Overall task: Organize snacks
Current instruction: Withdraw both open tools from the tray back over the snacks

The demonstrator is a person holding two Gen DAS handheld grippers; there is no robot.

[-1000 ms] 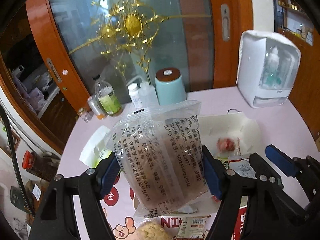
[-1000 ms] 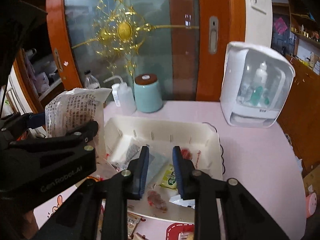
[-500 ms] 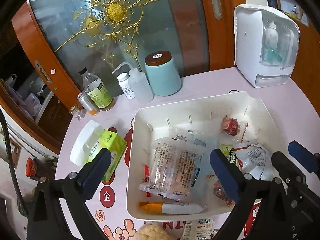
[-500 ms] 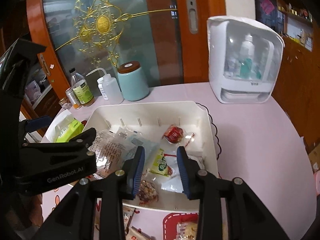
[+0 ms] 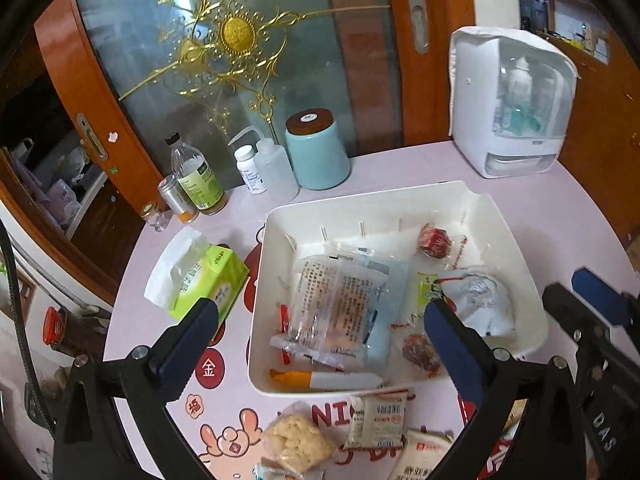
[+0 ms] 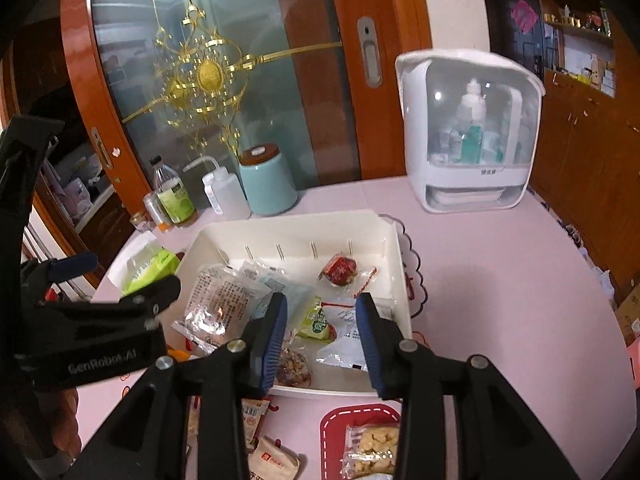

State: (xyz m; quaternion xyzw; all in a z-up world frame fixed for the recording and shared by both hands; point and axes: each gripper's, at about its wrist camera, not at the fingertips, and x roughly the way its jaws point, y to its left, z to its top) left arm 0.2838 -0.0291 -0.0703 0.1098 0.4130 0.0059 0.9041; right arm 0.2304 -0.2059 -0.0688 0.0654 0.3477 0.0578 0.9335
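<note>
A white bin (image 5: 472,200) (image 6: 288,222) on the pink table holds several snack packets. A clear packet with printed text (image 5: 340,300) (image 6: 218,304) lies on top at its left. My left gripper (image 5: 320,340) is open and empty above the bin's front. My right gripper (image 6: 322,336) is open and empty over the bin's front right, with a moderate gap. Loose snacks lie in front of the bin: a crumbly packet (image 5: 298,442), a barcode packet (image 5: 378,420) and a puffed snack packet (image 6: 372,450).
A green tissue pack (image 5: 200,280) lies left of the bin. Bottles (image 5: 198,178), a squeeze bottle (image 5: 276,168) and a teal canister (image 5: 316,152) stand behind it. A white dispenser box (image 5: 516,104) (image 6: 468,132) stands at the back right.
My left gripper opened and let go of the clear printed packet, which now lies in the bin. My right gripper's jaws have spread wider. Both grippers rose and pulled back.
</note>
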